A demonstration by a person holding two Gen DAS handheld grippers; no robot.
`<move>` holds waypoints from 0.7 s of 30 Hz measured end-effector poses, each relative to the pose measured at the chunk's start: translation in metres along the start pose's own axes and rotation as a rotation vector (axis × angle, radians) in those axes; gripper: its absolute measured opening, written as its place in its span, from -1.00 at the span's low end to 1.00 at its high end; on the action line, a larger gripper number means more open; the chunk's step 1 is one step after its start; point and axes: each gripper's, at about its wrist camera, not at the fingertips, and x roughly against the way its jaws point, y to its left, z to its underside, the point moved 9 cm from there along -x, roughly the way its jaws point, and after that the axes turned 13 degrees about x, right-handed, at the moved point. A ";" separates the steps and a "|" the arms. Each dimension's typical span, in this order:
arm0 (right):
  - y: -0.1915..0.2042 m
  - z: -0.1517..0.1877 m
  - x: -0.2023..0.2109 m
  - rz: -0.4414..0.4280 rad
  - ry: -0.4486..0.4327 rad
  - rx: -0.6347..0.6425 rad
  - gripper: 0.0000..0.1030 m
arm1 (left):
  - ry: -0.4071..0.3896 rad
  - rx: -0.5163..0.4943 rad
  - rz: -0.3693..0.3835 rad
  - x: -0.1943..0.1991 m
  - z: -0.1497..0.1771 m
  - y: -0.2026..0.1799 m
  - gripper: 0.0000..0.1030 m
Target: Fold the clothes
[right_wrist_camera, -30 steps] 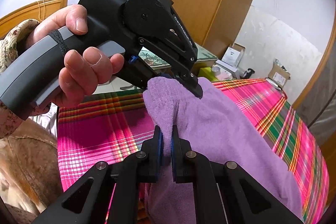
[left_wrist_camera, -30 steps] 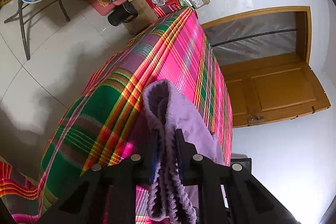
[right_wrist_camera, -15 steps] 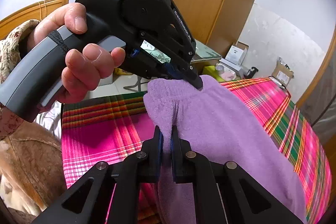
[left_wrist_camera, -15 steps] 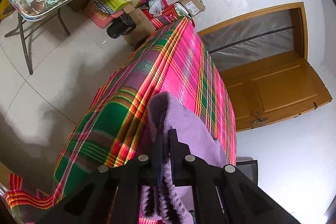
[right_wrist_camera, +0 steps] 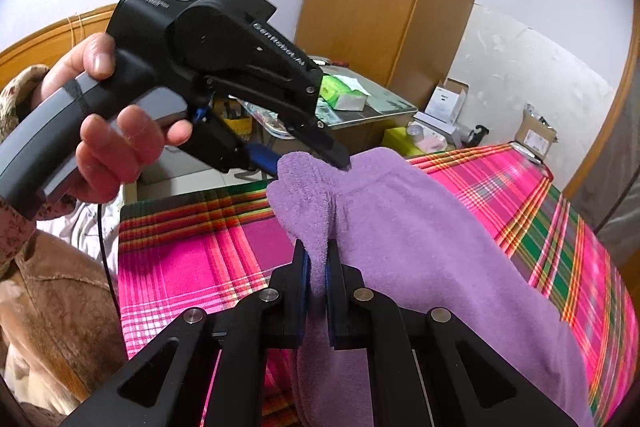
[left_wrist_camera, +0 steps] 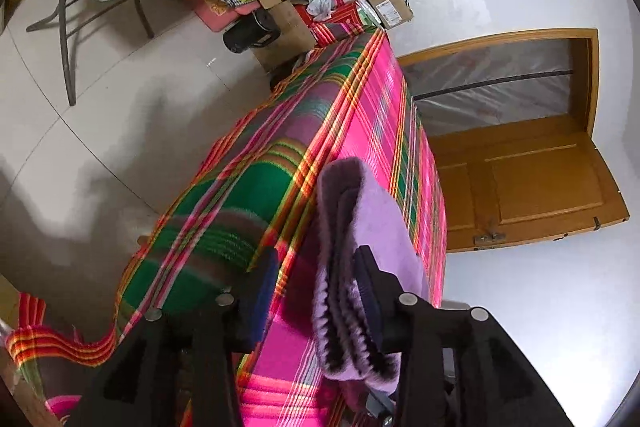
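The left gripper (left_wrist_camera: pixel 316 291), clenched on the fuzzy purple folded garment (right_wrist_camera: pixel 420 247) half a second ago, now stands released, the fabric resting against one finger. The right gripper (right_wrist_camera: pixel 316 267) still pinches the garment's edge above the pink plaid-covered table (left_wrist_camera: pixel 360 131).

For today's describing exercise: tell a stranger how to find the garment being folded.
Start at the bed under the pink-and-green plaid cover. On it lies the fleece garment, its folded edge lifted by the right gripper. It is the only plain purple, fuzzy thing there.
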 end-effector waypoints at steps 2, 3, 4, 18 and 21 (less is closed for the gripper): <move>0.000 0.000 0.001 0.001 -0.003 -0.001 -0.85 | 0.025 0.002 0.007 -0.006 0.002 -0.003 -0.21; 0.000 0.001 0.003 0.002 -0.005 -0.001 -0.86 | 0.037 0.003 0.011 -0.010 0.003 -0.005 -0.21; 0.001 0.001 0.004 0.003 -0.006 0.000 -0.86 | 0.050 0.003 0.014 -0.013 0.003 -0.007 -0.21; 0.002 -0.001 0.004 -0.001 -0.008 0.002 -0.86 | 0.126 -0.030 0.021 -0.044 0.002 -0.024 -0.64; 0.004 -0.005 0.003 -0.004 -0.012 0.012 -0.86 | 0.108 -0.043 0.022 -0.039 0.000 -0.026 -0.66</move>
